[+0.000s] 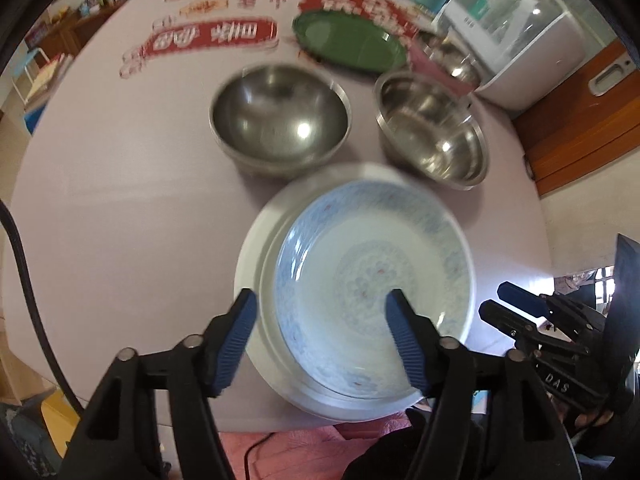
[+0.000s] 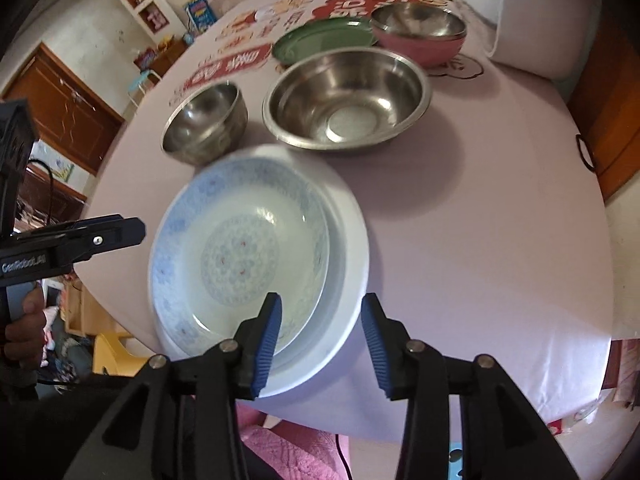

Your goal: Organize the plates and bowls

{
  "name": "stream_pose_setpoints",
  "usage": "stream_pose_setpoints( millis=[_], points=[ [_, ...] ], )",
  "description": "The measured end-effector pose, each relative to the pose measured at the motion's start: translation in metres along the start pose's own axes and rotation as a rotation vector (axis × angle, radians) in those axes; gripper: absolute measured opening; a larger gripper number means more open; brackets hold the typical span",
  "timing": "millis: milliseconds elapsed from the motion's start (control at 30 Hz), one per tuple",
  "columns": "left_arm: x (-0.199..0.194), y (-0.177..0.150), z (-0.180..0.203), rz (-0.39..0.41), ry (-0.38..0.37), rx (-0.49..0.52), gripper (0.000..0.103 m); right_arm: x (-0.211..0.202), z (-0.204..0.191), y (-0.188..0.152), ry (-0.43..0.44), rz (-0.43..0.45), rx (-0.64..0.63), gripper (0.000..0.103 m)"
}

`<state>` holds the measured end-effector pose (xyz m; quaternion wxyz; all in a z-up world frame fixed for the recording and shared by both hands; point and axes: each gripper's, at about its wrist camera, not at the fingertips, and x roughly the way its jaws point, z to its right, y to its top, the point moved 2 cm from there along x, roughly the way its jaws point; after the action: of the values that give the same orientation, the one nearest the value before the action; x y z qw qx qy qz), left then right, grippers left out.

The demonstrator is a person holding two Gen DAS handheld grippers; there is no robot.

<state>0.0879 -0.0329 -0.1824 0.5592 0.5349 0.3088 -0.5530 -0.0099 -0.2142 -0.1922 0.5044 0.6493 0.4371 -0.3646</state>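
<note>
Left wrist view: my left gripper (image 1: 320, 344) stands spread above the patterned plate (image 1: 372, 288), gripping nothing. That plate sits nested in the white plate (image 1: 250, 264) at the table's (image 1: 120, 200) near edge. My right gripper (image 2: 320, 344) is likewise spread and empty. One stack appears done. Still separate: small steel bowl (image 2: 204, 124), wide steel bowl (image 2: 346, 98), green plate (image 2: 320, 38), and a steel bowl in a pink bowl (image 2: 424, 46) toward the far edge.

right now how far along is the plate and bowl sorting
Done: blue-patterned plate sits nested in the white plate, and one steel bowl sits in the pink bowl. In hand: nothing; both jaws open. Left: the small steel bowl, wide steel bowl and green plate stand separate.
</note>
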Motion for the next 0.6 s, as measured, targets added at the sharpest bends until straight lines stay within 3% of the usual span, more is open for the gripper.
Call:
stream_pose_setpoints(
  millis=[200, 333, 600],
  points=[
    [-0.045, 0.013, 0.007, 0.078, 0.033, 0.042, 0.075, -0.022, 0.011, 0.028, 0.032, 0.052, 0.041, 0.052],
    [-0.063, 0.030, 0.016, 0.110, 0.042, 0.077, 0.079, -0.039, 0.003, 0.054, 0.035, 0.120, 0.022, 0.065],
    [-0.097, 0.072, 0.015, 0.189, 0.107, 0.148, 0.085, -0.057, 0.001, 0.100, 0.089, 0.192, -0.003, 0.068]
  ],
)
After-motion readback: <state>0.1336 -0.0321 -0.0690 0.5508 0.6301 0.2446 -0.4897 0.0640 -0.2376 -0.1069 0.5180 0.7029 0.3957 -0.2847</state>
